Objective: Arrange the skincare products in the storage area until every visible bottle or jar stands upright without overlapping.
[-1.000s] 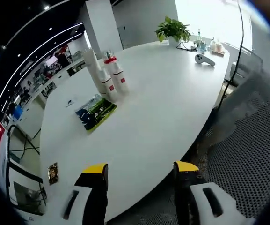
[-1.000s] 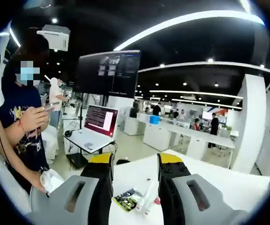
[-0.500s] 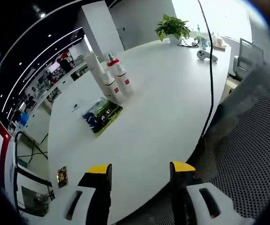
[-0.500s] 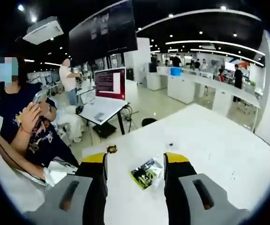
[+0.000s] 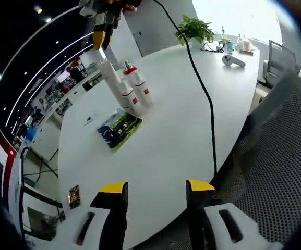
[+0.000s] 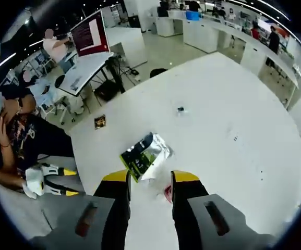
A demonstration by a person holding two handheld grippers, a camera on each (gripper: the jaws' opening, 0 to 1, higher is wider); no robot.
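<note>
Two white bottles with red caps (image 5: 134,88) stand upright beside a taller white tube (image 5: 106,72) on the white table (image 5: 181,120). A green and black pouch (image 5: 120,128) lies flat in front of them. My right gripper (image 5: 101,32) hangs open just above the tube. From above, the pouch (image 6: 146,154) lies ahead of that gripper (image 6: 150,178), and a red cap (image 6: 167,194) peeks up between its jaws, untouched. My left gripper (image 5: 156,187) is open and empty at the table's near edge, and it also appears low at the left (image 6: 69,182).
A cable (image 5: 205,104) trails from the right gripper across the table. A potted plant (image 5: 193,31) and a white controller (image 5: 233,61) sit at the far end. A mesh chair (image 5: 280,156) is at the right. A small card (image 6: 99,122) lies near the edge, by a person (image 6: 7,135).
The right gripper has swung forward and tipped down over the table, coming into the left gripper view above the bottles. The left gripper has hardly moved.
</note>
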